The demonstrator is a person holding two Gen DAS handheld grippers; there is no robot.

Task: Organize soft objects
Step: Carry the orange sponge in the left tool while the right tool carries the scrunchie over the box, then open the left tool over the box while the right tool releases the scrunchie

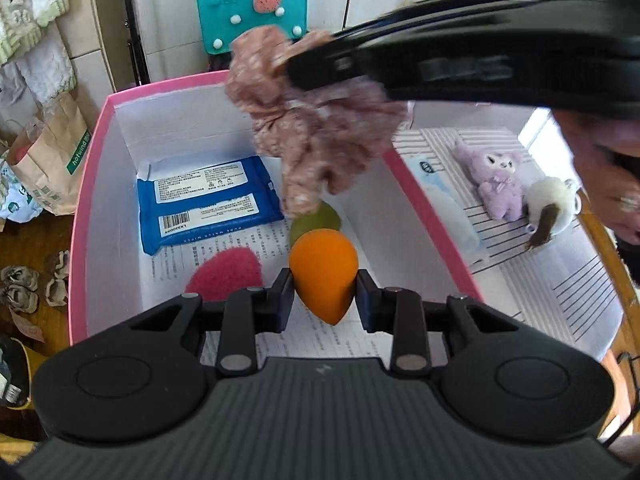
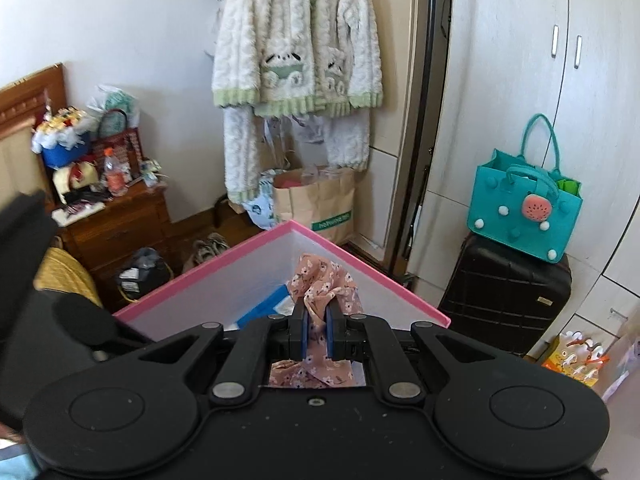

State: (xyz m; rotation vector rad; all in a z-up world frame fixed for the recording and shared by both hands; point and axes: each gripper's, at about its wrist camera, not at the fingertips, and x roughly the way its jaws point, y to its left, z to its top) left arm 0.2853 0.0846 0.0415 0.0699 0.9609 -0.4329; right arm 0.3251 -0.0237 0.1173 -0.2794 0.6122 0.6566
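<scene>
My left gripper (image 1: 325,294) is shut on an orange teardrop sponge (image 1: 323,274), held above the inside of the pink-rimmed white box (image 1: 100,128). My right gripper (image 2: 316,330) is shut on a pink floral scrunchie (image 2: 320,286); in the left wrist view that scrunchie (image 1: 316,128) hangs over the box from the right gripper (image 1: 296,70), which enters from the upper right. On the box floor lie a blue wipes pack (image 1: 206,204), a magenta fuzzy heart (image 1: 226,274) and a green sponge (image 1: 326,216) partly hidden behind the orange one.
Right of the box, on a lined white surface (image 1: 560,280), lie a purple plush (image 1: 498,182), a white furry toy (image 1: 550,206) and a pale blue pack (image 1: 444,204). A teal felt bag (image 2: 524,208) stands on a black suitcase (image 2: 504,300). A brown paper bag (image 1: 52,164) stands on the floor.
</scene>
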